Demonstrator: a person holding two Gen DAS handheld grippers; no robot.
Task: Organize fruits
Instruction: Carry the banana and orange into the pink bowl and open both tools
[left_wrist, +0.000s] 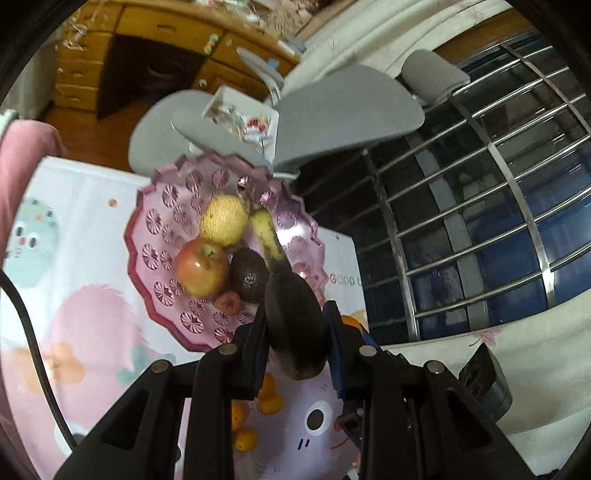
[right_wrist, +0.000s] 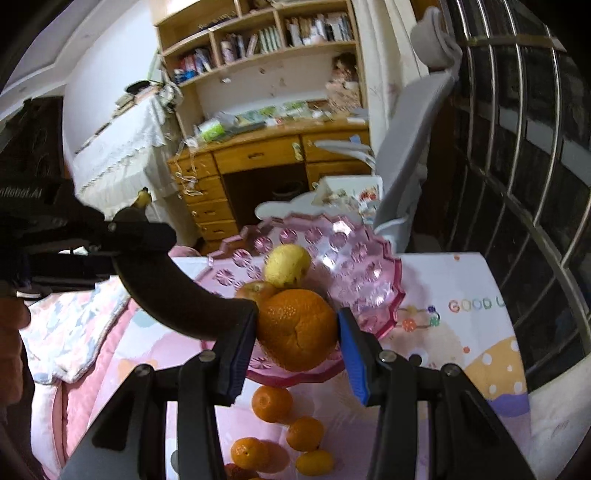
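**Both grippers loaded over the pink bowl**

The left gripper (left_wrist: 297, 325) clamps a blackened banana (left_wrist: 291, 295) above the bowl (left_wrist: 147, 236); the right gripper (right_wrist: 297, 332) is closed on an orange (right_wrist: 297, 328) at its rim. Both converge, so they may collide. The apple (left_wrist: 201, 271), avocado (left_wrist: 249, 275) and lemon (left_wrist: 223, 221) crowd the bowl; loose tangerines (right_wrist: 271, 402) lie below.

- Bowl (left_wrist: 155, 236): on the tablecloth (left_wrist: 92, 206).
- In bowl: apple (left_wrist: 201, 267), pear (left_wrist: 224, 220) behind it, avocado (left_wrist: 249, 275) right of apple, small fruit (left_wrist: 229, 302) before both.
- Banana (left_wrist: 291, 310): over the bowl's right rim.
- Mandarins (right_wrist: 271, 402): on the cloth before the bowl.
- Chair (left_wrist: 332, 114): behind the bowl.
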